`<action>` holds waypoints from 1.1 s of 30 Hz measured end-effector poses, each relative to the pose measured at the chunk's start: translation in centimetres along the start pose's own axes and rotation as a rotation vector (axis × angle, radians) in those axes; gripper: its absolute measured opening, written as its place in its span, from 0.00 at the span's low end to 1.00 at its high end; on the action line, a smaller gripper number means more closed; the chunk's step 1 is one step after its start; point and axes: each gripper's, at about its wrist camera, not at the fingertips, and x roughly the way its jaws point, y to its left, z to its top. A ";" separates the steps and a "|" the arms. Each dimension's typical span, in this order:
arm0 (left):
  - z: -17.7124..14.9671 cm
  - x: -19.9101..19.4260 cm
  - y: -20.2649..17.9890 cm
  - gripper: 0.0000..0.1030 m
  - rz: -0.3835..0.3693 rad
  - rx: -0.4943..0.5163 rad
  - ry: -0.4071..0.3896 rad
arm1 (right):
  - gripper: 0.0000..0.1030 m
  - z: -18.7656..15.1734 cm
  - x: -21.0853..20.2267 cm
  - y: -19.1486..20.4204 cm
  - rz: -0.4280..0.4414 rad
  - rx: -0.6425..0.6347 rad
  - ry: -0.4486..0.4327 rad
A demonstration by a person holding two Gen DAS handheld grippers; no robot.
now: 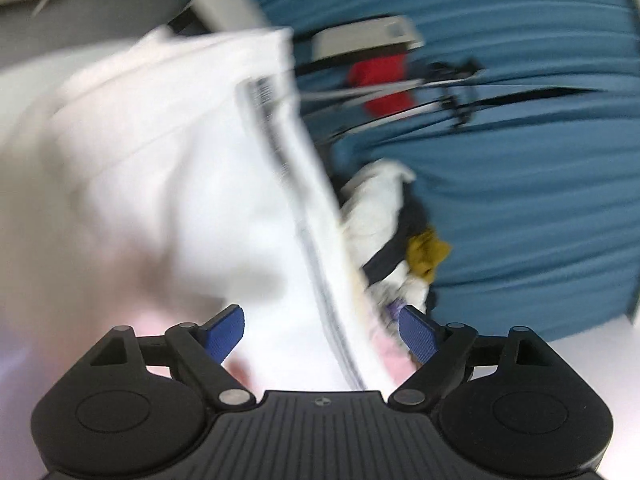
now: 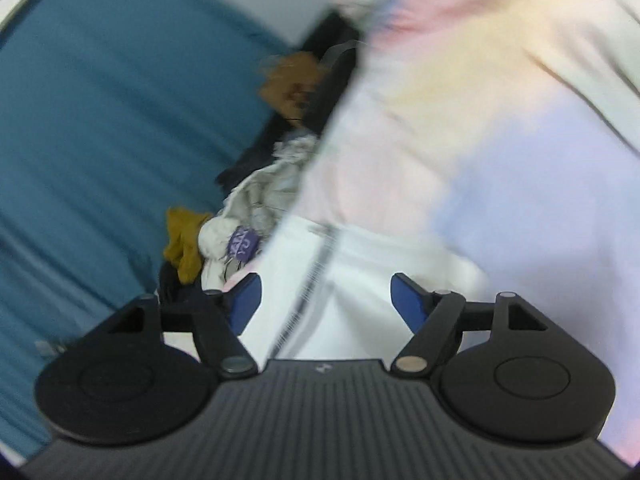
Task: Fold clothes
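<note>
Both views are blurred by motion. A white garment (image 1: 168, 168) with a grey striped hem fills the left and middle of the left wrist view. My left gripper (image 1: 322, 332) is open, its blue pads (image 1: 224, 334) apart, with the hem running between them. In the right wrist view the same white garment (image 2: 352, 280) lies under a pastel pink, yellow and lilac garment (image 2: 500, 140). My right gripper (image 2: 326, 300) is open over the white cloth, holding nothing.
A heap of clothes (image 2: 248, 216) lies beside the garments: cream, mustard (image 2: 184, 240), black and brown pieces; the heap also shows in the left wrist view (image 1: 392, 232). A blue curtain or cover (image 1: 520, 160) lies behind. A red thing (image 1: 380, 84) and a white box (image 1: 368, 36) sit further back.
</note>
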 end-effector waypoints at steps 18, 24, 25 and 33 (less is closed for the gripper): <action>2.3 5.3 4.9 0.78 0.060 -0.007 -0.055 | 0.66 -0.1 5.9 -4.8 0.092 0.083 0.221; 3.1 5.8 4.3 0.44 0.050 0.033 -0.098 | 0.50 0.0 7.5 -4.8 0.098 0.018 0.134; 3.3 5.7 4.2 0.37 0.048 0.037 -0.106 | 0.41 -0.1 7.5 -4.5 0.088 -0.009 0.117; 3.8 4.1 2.8 0.13 0.006 0.072 -0.172 | 0.13 0.7 5.2 -2.2 0.065 -0.069 0.004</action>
